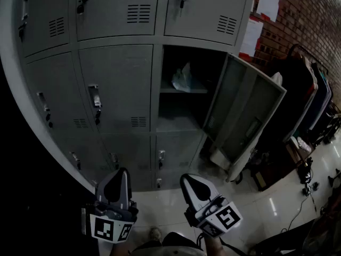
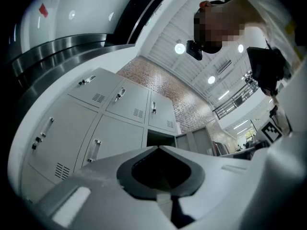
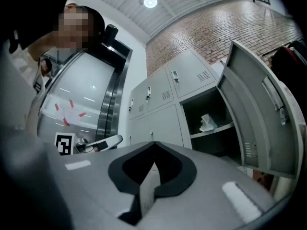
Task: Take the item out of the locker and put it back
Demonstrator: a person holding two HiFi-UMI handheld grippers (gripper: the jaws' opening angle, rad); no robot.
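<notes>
The item, a crumpled pale plastic bag (image 1: 181, 79), lies on the upper shelf (image 1: 184, 91) of the one open locker compartment; it also shows in the right gripper view as the bag (image 3: 208, 122). The grey locker door (image 1: 245, 116) swings out to the right. My left gripper (image 1: 121, 170) and right gripper (image 1: 186, 177) hang low in front of the lockers, well short of the opening. Both are shut with nothing between the jaws; the left tips (image 2: 157, 147) and right tips (image 3: 153, 143) meet. In the left gripper view the bag is hidden.
Closed grey lockers (image 1: 117, 84) fill the left and top. A brick wall (image 1: 298, 20) with pinned papers (image 1: 269, 1) stands at the right, beside dark bags on a cart (image 1: 303, 89). Cables (image 1: 309, 180) lie on the glossy floor. The open door (image 3: 259, 123) juts into the right side.
</notes>
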